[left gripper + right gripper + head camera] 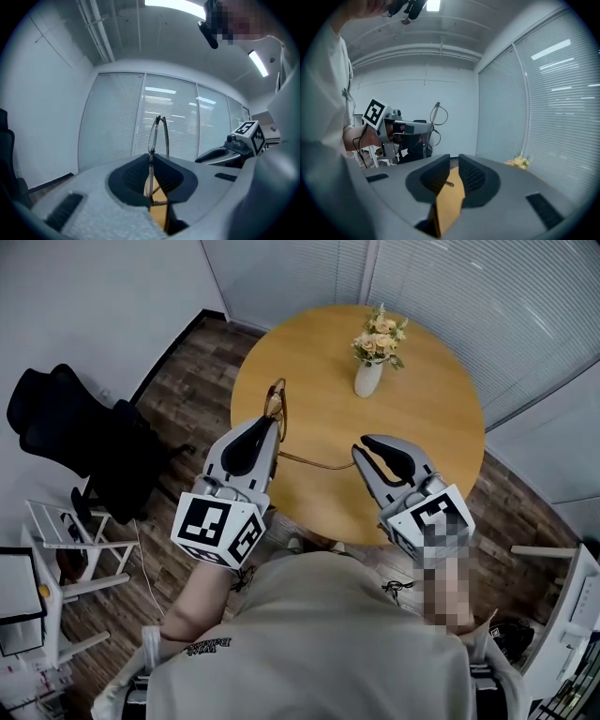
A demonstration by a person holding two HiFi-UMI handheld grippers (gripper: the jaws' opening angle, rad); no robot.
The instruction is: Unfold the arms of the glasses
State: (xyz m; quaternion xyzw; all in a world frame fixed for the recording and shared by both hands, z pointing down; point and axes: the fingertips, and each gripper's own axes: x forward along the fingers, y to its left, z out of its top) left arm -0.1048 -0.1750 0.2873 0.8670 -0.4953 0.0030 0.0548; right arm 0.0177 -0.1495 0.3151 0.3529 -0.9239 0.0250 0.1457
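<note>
Left gripper view: glasses [153, 138] upright, edge-on, frame pinched in left gripper [151, 176] above table [431, 427]. One arm [319, 463] sticks out toward right gripper [453, 169]; its jaws are slightly apart, arm tip between them.

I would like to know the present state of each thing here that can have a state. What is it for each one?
Glasses: held upright above the table, one arm swung out toward the right tongs.
Left tongs: shut on the glasses.
Right tongs: open, with the tip of the swung-out arm between them.
Vase: upright on the table, with flowers in it.
</note>
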